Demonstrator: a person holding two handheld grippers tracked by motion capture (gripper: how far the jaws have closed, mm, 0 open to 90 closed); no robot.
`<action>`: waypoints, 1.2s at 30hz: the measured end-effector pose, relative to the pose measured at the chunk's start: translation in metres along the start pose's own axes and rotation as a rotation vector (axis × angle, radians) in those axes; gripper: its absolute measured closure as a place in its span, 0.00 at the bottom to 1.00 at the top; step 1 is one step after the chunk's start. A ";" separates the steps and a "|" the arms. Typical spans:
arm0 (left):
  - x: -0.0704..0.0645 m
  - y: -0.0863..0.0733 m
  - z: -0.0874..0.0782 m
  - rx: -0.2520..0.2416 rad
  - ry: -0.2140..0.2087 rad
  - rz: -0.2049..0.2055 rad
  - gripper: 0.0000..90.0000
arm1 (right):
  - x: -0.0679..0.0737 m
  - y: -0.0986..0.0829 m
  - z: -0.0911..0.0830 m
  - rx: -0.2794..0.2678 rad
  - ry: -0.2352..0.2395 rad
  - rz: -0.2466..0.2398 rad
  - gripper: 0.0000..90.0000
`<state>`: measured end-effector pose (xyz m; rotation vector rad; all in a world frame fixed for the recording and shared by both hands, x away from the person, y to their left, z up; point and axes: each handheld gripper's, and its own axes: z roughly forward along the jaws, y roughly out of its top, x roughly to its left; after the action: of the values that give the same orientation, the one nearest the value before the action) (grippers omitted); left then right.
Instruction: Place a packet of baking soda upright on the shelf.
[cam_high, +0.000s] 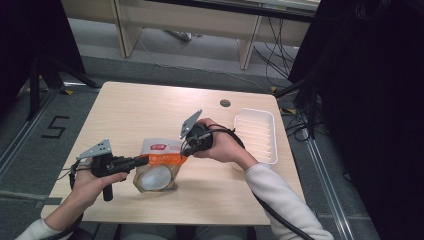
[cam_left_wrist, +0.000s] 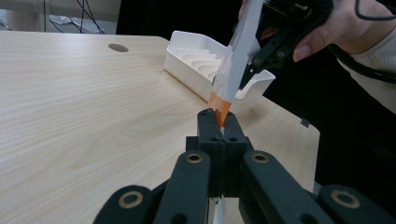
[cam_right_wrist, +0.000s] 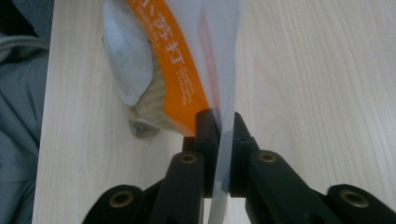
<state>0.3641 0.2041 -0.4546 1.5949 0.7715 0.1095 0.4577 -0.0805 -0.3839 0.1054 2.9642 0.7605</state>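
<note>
A snack bag (cam_high: 159, 162) with an orange band, white top and clear round window is held up over the table's front middle. My left gripper (cam_high: 144, 160) is shut on the bag's left edge; in the left gripper view its jaws pinch the orange strip of the bag (cam_left_wrist: 229, 74). My right gripper (cam_high: 186, 146) is shut on the bag's upper right edge. In the right gripper view the bag (cam_right_wrist: 187, 60) rises from the closed jaws, the pale contents showing at its lower left.
A white ribbed tray (cam_high: 270, 134) lies at the table's right side, also the tray (cam_left_wrist: 187, 58) in the left gripper view. A round cable hole (cam_high: 225, 103) sits near the far edge. Table edges drop to grey floor and dark curtains.
</note>
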 end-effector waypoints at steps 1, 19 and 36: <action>0.000 0.000 0.000 0.001 0.001 0.005 1.00 | 0.002 0.001 -0.002 0.014 -0.005 -0.011 1.00; -0.006 -0.012 0.002 0.078 0.004 0.049 0.69 | 0.001 0.016 -0.032 0.078 0.047 0.021 1.00; -0.008 -0.037 -0.022 0.143 0.135 0.064 0.33 | -0.003 0.018 -0.055 0.087 0.042 0.085 1.00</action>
<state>0.3321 0.2178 -0.4813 1.7619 0.8481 0.2138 0.4567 -0.0914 -0.3270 0.2249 3.0497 0.6505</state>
